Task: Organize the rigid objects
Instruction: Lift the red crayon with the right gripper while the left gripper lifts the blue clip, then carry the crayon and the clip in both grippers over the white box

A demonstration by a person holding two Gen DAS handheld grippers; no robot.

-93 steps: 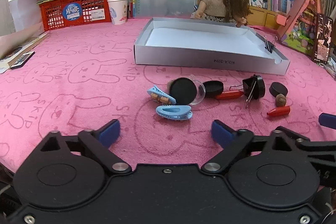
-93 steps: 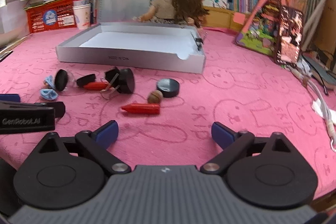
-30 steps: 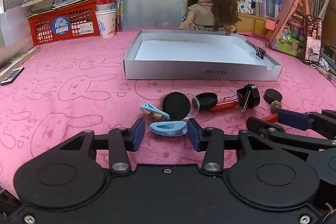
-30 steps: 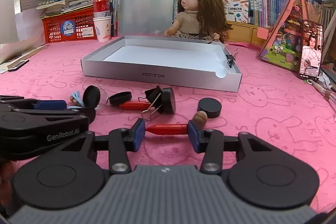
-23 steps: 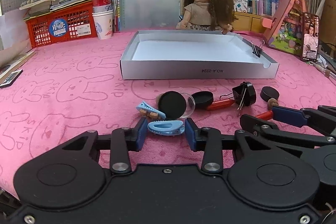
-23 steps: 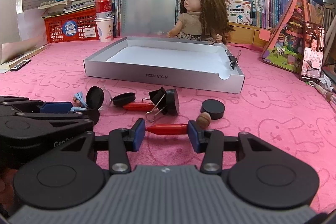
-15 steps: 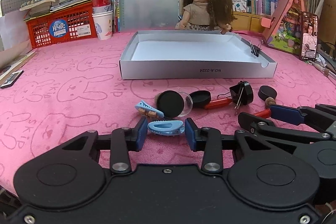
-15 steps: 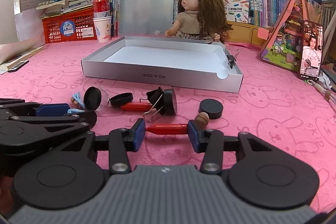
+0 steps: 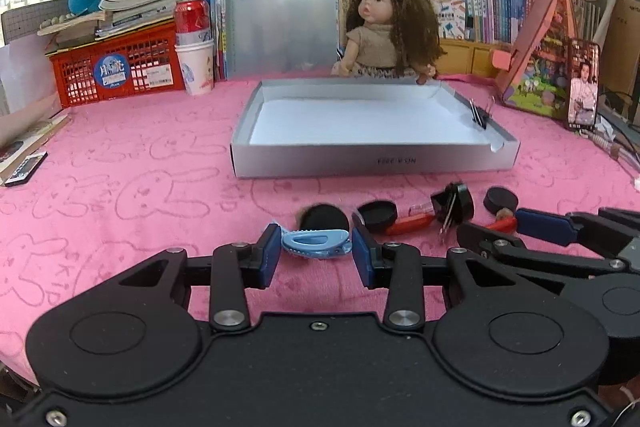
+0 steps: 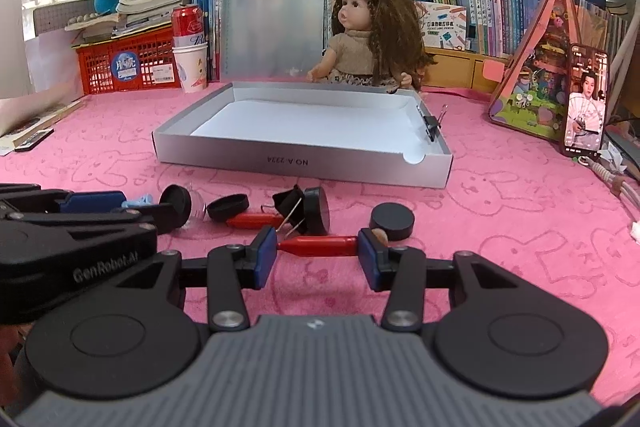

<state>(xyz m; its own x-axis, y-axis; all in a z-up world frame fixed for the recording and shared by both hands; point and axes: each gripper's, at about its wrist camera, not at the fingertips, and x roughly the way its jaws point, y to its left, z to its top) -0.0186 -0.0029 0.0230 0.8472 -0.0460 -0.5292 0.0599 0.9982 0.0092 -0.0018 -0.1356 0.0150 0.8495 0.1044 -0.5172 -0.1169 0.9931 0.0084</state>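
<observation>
My left gripper [image 9: 316,253] is shut on a light blue hair clip [image 9: 316,242], held just above the pink cloth. My right gripper [image 10: 317,258] is shut end to end on a red crayon-like stick [image 10: 318,245]. On the cloth lie black round caps [image 10: 392,221] [image 9: 378,215], a black binder clip [image 10: 302,211], a second red stick [image 10: 250,220], a small nut [image 10: 379,234] and a clear jar with a black lid [image 10: 176,209]. An open grey shallow box [image 9: 372,157] with a white floor stands behind them.
A doll [image 9: 386,35] sits behind the box, with a clipboard [image 9: 280,3], a red basket [image 9: 116,71], a cup and can [image 9: 196,67] and books at the back. A pink toy house and phone [image 10: 584,103] stand right. A binder clip [image 10: 431,126] grips the box's right wall.
Both grippers went from open to shut, the left on the blue clip, the right on the red stick. In the last half second both have lifted slightly with their objects.
</observation>
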